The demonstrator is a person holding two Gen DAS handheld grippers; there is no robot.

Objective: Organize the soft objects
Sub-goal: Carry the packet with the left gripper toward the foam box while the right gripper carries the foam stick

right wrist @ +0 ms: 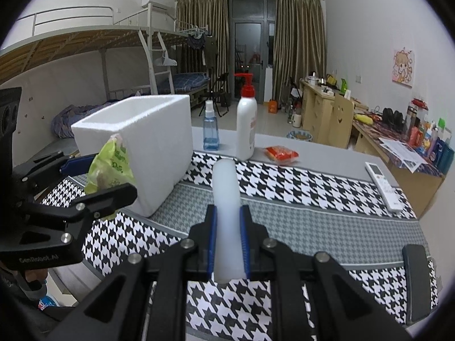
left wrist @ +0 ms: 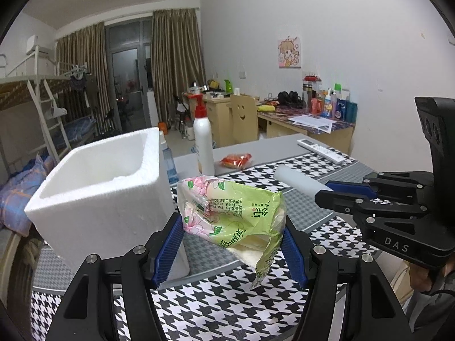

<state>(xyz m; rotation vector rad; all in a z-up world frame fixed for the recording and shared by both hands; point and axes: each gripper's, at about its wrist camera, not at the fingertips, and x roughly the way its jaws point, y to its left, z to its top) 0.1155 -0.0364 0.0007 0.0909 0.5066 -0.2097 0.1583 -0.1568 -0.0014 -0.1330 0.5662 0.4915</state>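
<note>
Foam box (left wrist: 96, 190) looks empty; left tool (left wrist: 231, 244) pinching tissue pack (left wrist: 236, 213), right tool (right wrist: 228, 244) clamping white roll (right wrist: 226, 196), red packet (right wrist: 281, 152) on worktop (right wrist: 327, 153).

Both grippers: matte black linkage arms, silver round pivot screws behind the jaws, ribbed blue pads on the inner finger faces. Left gripper (left wrist: 233, 244) body is lettered "GenRobot.AI" on its side; right gripper (right wrist: 229, 244) is marked "DAS" behind its fingers.

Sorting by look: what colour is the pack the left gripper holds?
Green tissue pack with pink flowers, clearest in the left wrist view.
</note>
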